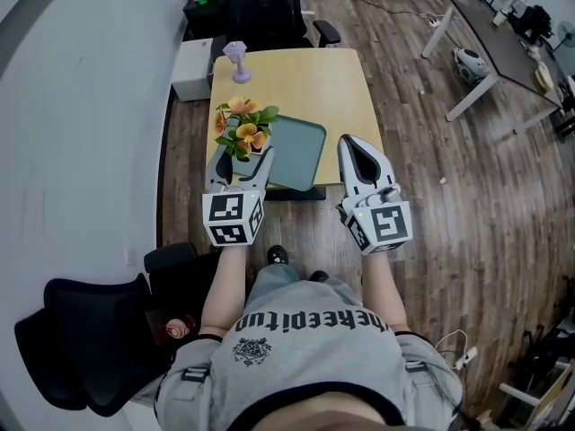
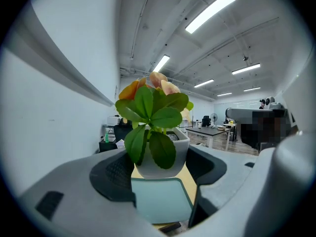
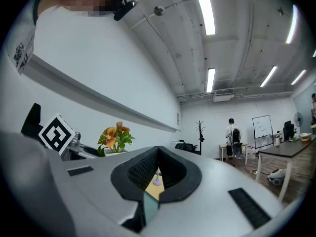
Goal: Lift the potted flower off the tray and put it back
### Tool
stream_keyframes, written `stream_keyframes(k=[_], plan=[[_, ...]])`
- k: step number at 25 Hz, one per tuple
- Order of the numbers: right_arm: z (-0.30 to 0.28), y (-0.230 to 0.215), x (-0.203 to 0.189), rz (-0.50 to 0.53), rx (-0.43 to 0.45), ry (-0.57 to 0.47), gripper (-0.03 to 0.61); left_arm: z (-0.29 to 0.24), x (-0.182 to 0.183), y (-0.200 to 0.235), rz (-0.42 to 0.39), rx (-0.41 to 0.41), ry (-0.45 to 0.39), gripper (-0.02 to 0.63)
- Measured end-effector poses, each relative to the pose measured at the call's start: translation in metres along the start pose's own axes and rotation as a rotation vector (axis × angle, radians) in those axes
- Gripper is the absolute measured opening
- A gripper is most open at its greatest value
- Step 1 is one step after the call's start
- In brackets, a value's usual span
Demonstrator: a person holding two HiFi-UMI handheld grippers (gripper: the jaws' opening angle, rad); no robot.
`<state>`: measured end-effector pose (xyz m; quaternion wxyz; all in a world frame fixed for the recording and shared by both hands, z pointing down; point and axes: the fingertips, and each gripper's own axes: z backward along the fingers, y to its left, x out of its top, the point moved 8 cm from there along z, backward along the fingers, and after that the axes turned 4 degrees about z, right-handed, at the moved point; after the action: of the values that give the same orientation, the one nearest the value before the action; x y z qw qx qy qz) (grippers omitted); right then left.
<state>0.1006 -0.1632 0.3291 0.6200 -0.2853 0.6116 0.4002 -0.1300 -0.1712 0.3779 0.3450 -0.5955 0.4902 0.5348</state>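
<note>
The potted flower (image 1: 243, 133), orange blooms and green leaves in a white pot (image 2: 170, 164), sits between the jaws of my left gripper (image 1: 241, 158), which is shut on the pot. It hangs at the left edge of the teal tray (image 1: 301, 151); in the left gripper view the tray (image 2: 163, 204) lies just below the pot, and I cannot tell whether they touch. My right gripper (image 1: 352, 144) is shut and empty, hovering by the tray's right side. The flower (image 3: 114, 136) shows to the left in the right gripper view.
The tray lies on a small yellow table (image 1: 332, 88). A small purple stand (image 1: 236, 59) is at the table's far left corner. A black office chair (image 1: 265, 7) and a white cabinet (image 1: 191, 68) stand behind; another black chair (image 1: 81, 339) is beside me.
</note>
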Motion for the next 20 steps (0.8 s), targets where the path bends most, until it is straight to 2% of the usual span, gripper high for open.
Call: stream_keyframes(k=[10,20], plan=[[0.037,-0.002,0.01,-0.007,0.002,-0.028,0.003,0.035,0.012,-0.03,0.0,0.01,-0.061,0.331],[0.045,-0.004,0.016,-0.003,0.008,-0.053,0.003,0.033,0.013,-0.036,-0.005,0.003,-0.08,0.331]])
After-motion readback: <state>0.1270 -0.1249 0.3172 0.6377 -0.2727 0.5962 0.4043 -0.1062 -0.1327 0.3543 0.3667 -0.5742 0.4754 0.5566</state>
